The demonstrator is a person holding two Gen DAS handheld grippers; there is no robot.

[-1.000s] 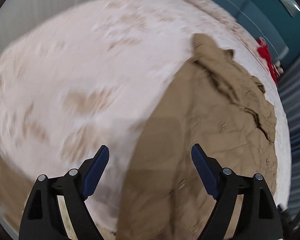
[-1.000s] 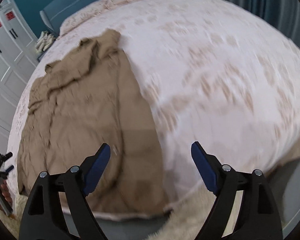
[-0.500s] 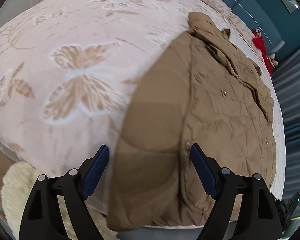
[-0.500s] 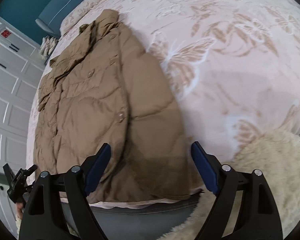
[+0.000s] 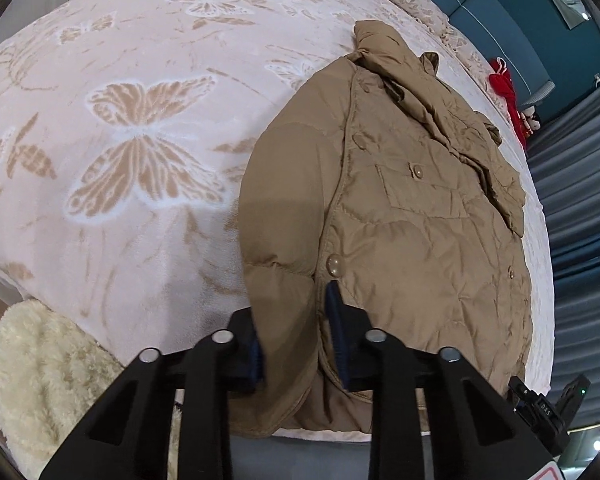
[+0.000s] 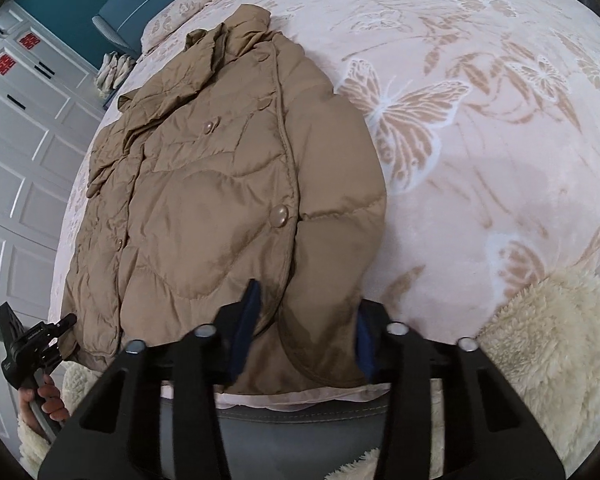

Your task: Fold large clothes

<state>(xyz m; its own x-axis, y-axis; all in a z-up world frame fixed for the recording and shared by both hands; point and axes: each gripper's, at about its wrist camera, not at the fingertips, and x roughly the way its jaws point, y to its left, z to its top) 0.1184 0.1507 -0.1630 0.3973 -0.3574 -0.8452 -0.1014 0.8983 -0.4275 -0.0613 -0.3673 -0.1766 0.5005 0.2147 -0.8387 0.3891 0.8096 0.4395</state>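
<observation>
So both grippers have just been closing, and each now has a chunk of the tan puffer jacket (image 5: 400,220) pinched between its pads. The left gripper (image 5: 296,336) is clamped narrow on the hem near a sleeve edge, and the right gripper (image 6: 304,332) holds a thicker bunch at the bottom hem. A second ago both hung wide open above it. The jacket lies flat, buttoned side up, on the butterfly blanket (image 5: 140,160). Looks like the first fold is about to start.
</observation>
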